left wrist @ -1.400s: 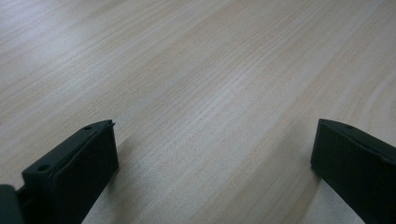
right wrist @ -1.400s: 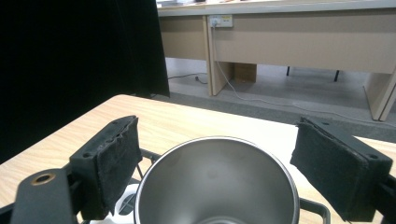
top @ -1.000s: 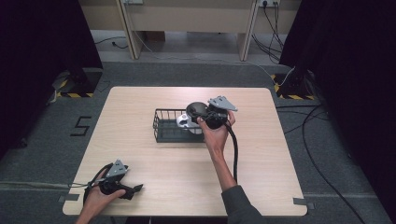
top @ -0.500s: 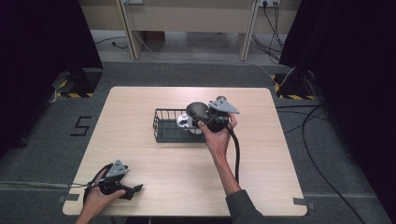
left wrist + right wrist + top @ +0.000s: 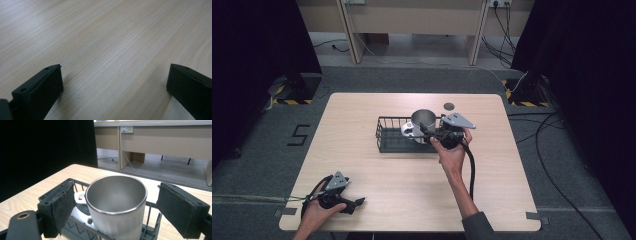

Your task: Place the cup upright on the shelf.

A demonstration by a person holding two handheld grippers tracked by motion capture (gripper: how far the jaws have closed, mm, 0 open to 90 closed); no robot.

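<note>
A steel cup (image 5: pixel 424 120) (image 5: pixel 116 202) stands upright in the right end of a black wire basket (image 5: pixel 384 136) (image 5: pixel 56 187). Beside it in the basket lies a white item with a handle (image 5: pixel 407 131) (image 5: pixel 79 196). My right gripper (image 5: pixel 428 132) (image 5: pixel 116 185) points at the cup from the right. Its jaws stand apart on either side of the cup, with a gap showing between each pad and the cup wall. My left gripper (image 5: pixel 358 202) (image 5: pixel 113 67) rests open on the table (image 5: pixel 105 37) near the front left corner, with nothing between its jaws.
A small dark disc (image 5: pixel 448 105) lies on the table behind the basket. The right gripper's black cable (image 5: pixel 471 167) trails along the forearm toward the front edge. Bare wood (image 5: pixel 402 180) stretches between the basket and the left hand.
The right gripper has drawn back a little to the right, away from the cup. The cup has stayed in place in the basket. The left gripper has not moved.
</note>
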